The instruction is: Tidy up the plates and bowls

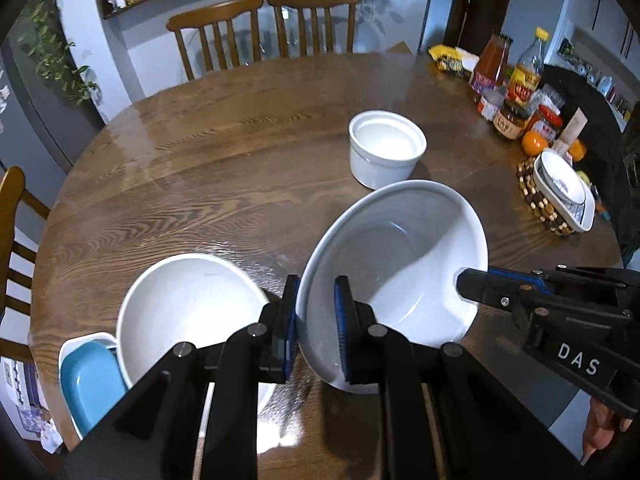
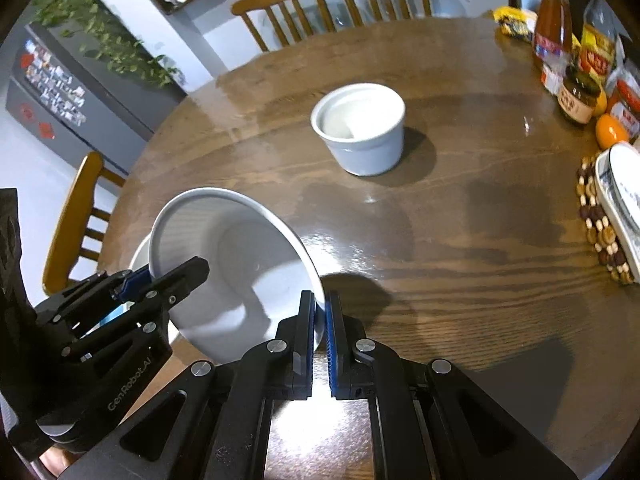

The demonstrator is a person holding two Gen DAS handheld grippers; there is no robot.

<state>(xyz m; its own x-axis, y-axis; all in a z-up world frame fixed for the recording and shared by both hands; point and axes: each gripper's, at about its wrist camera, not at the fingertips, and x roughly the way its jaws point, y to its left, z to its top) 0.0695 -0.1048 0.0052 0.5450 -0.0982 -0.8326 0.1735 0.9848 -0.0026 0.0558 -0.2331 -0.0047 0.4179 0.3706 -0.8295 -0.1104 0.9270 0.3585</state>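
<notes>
A wide white bowl (image 1: 404, 264) is held tilted above the round wooden table (image 1: 240, 168) by both grippers. My left gripper (image 1: 316, 324) is shut on its near left rim. My right gripper (image 2: 320, 320) is shut on its right rim, and it also shows in the left wrist view (image 1: 472, 280). The bowl also shows in the right wrist view (image 2: 236, 264). A second white bowl (image 1: 188, 312) sits on the table to the left, partly under my left gripper. A blue-and-white dish (image 1: 92, 380) lies at the table's near left edge. A white straight-sided ramekin (image 1: 384, 148) stands mid-table.
A white patterned dish (image 1: 564, 188) rests on a beaded trivet (image 1: 536, 200) at the right edge. Bottles, jars and oranges (image 1: 516, 92) crowd the far right. Wooden chairs (image 1: 264, 28) stand behind the table, another at the left (image 1: 16, 240).
</notes>
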